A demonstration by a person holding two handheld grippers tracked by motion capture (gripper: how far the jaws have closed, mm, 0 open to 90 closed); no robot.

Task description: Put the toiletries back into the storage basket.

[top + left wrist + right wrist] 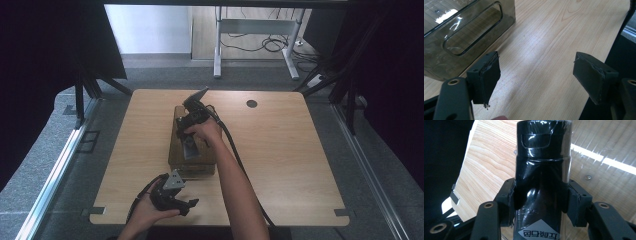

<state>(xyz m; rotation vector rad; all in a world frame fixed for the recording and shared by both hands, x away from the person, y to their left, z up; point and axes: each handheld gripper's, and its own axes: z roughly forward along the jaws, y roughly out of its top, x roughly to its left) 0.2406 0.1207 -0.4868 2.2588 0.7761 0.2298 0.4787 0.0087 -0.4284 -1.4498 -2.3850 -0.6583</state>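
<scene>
Right gripper (540, 202) clamped on black bottle (541, 170), shrink-wrapped, white label near the jaws, held over the clear brown bin (175, 162) mid-table. Left gripper (536, 75) spread wide, nothing between pads, low at near table (290, 165) edge beside bin.

Left tool (536, 75) agape, right tool (540, 197) clamped

Light wood table (280, 165) w/ round cable hole (251, 103), white desk frame (256, 30) & floor cables (272, 44) behind.
</scene>
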